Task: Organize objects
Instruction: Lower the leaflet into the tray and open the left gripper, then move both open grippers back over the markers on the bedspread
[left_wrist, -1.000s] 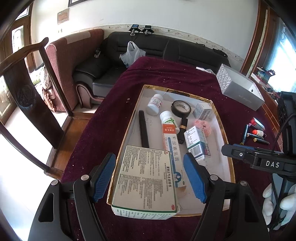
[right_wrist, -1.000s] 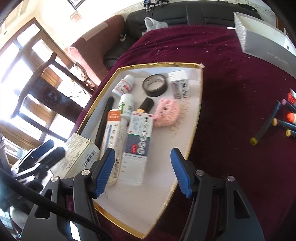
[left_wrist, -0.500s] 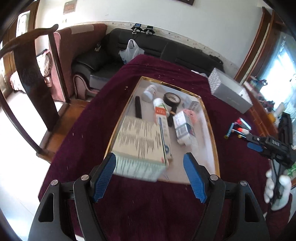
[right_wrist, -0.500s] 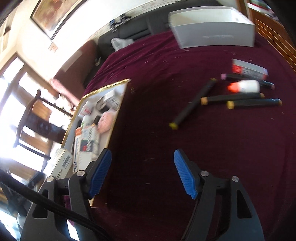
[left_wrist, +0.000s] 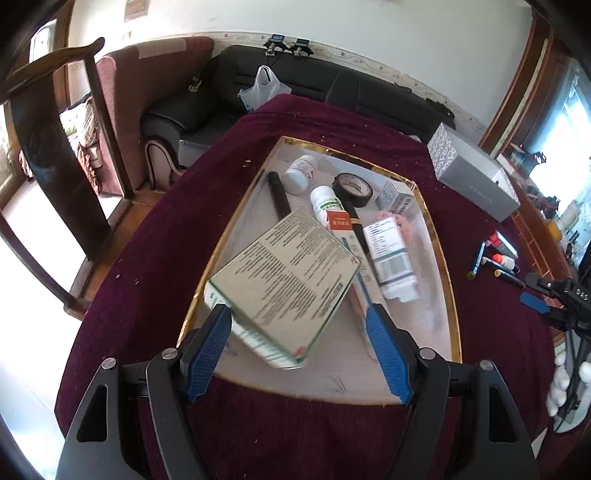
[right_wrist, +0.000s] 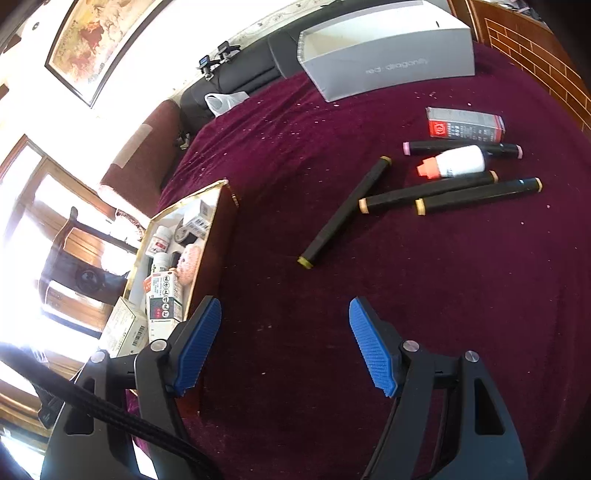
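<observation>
A gold-rimmed tray (left_wrist: 439, 258) on the burgundy cloth holds bottles, small boxes, a tape roll (left_wrist: 352, 188) and a black marker (left_wrist: 279, 194). A large printed medicine box (left_wrist: 284, 280) lies tilted in its near end, leaning on a long box. My left gripper (left_wrist: 295, 314) stands open around the box's near corner; its left pad is at the box, its right pad apart from it. My right gripper (right_wrist: 284, 310) is open over bare cloth right of the tray (right_wrist: 207, 258), nothing between its fingers. Ahead of it lie several black markers (right_wrist: 345, 210), a white orange-capped bottle (right_wrist: 454, 162) and a red-grey box (right_wrist: 465, 123).
A long grey box (right_wrist: 388, 55) lies at the table's far right. A dark sofa (left_wrist: 332, 85), an armchair (left_wrist: 122, 110) and a wooden chair (left_wrist: 44, 147) stand past the far and left edges. In the left wrist view the other gripper (left_wrist: 546, 302) and a gloved hand (left_wrist: 565, 384) are at the right.
The right gripper swung from above the tray to the cloth near the markers and its jaws widened. The large box turned and tilted, and now lies further inside the tray.
</observation>
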